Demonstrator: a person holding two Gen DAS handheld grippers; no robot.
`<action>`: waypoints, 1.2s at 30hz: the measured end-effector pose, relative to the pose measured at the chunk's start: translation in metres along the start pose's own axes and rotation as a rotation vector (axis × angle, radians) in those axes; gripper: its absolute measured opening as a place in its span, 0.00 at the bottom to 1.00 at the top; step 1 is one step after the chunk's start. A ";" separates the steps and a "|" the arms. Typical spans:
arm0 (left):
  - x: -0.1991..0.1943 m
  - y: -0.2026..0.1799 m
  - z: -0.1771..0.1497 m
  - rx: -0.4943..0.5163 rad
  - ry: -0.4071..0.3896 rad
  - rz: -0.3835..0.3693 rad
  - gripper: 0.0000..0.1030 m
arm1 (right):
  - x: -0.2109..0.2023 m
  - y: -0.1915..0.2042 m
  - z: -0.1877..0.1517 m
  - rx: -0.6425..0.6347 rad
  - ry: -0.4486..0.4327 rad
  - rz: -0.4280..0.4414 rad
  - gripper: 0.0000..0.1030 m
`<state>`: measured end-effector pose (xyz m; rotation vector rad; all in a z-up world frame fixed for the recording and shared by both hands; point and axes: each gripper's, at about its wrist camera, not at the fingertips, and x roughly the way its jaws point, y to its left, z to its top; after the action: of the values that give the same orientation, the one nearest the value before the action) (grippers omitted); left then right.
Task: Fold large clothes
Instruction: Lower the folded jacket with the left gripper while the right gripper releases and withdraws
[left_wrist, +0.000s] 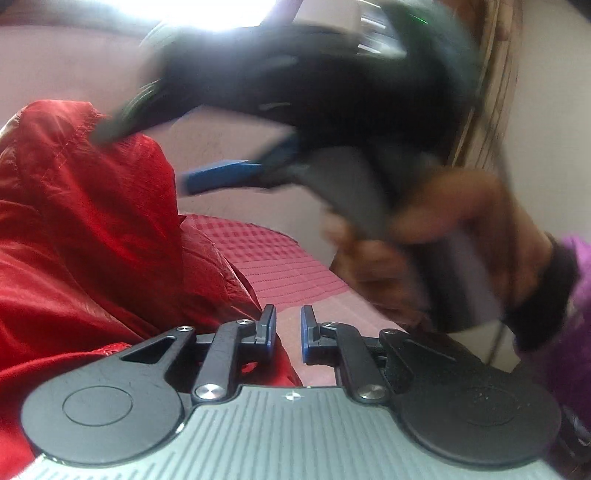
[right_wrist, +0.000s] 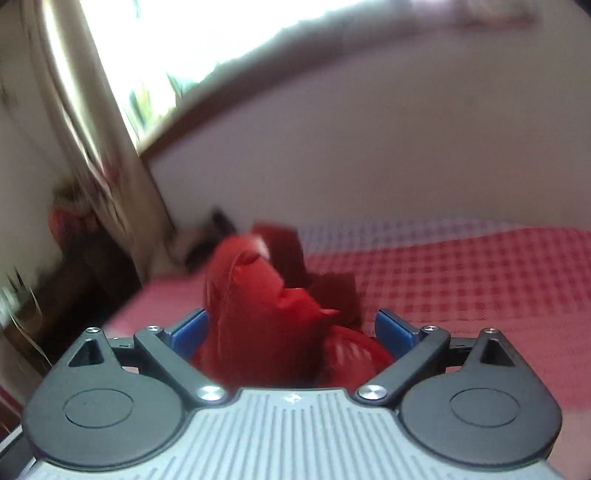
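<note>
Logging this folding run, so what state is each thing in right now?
Red jacket: crumpled on the bed, unfolded.
Right tongs: open wide, jacket fabric bunched between the fingers.
Left tongs: nearly closed, narrow gap, gripping nothing visible.
Checked bedspread: spread flat.

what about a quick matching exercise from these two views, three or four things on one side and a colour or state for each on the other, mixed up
Column 1
1. left gripper
2. right gripper
3. red garment
4. bed cover

Column 2
a. pink checked pattern
b. jaws wide apart, with cloth bunched between them
c. shiny and crumpled
d. jaws nearly together, with nothing between them

Pairs: 1-d, 2-b, 3-c, 4-a
</note>
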<state>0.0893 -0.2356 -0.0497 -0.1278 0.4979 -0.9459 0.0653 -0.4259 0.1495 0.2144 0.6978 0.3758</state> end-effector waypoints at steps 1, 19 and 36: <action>-0.004 -0.002 0.000 0.003 -0.001 -0.001 0.13 | 0.011 0.008 0.000 -0.050 0.040 -0.029 0.37; -0.058 0.006 -0.003 0.076 -0.055 0.161 0.16 | -0.080 -0.011 -0.046 -0.009 -0.197 -0.161 0.10; 0.046 0.005 -0.032 0.115 0.112 0.029 0.14 | -0.067 -0.117 -0.162 0.315 -0.183 -0.246 0.09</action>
<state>0.1004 -0.2656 -0.0960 0.0367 0.5459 -0.9542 -0.0578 -0.5488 0.0310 0.4506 0.5917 0.0079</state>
